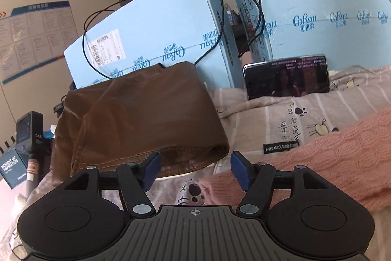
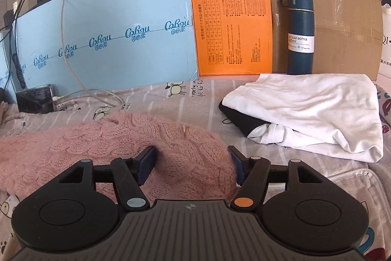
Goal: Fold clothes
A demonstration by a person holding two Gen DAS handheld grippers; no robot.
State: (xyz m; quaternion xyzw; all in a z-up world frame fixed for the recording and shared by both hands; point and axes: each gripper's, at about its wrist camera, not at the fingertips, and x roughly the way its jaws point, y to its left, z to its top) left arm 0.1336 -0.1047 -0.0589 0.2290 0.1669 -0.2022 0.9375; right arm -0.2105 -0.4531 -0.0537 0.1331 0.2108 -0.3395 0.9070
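Note:
A pink knitted sweater (image 2: 102, 143) lies on the patterned bedsheet (image 2: 190, 99); it also shows at the right of the left wrist view (image 1: 337, 153). My right gripper (image 2: 193, 163) is open, its fingers astride a raised fold of the sweater. My left gripper (image 1: 195, 169) is open and empty, just above the sheet between the sweater's edge and a folded brown leather garment (image 1: 146, 119). A folded white garment (image 2: 315, 111) lies over a black one (image 2: 242, 121) at the right.
Blue cardboard boxes (image 1: 156, 31) with cables (image 1: 220, 6) line the back. A phone (image 1: 288, 78) leans against them. An orange box (image 2: 232, 23), a brown carton (image 2: 347, 33) and a dark blue vacuum bottle (image 2: 300, 33) stand behind the white garment.

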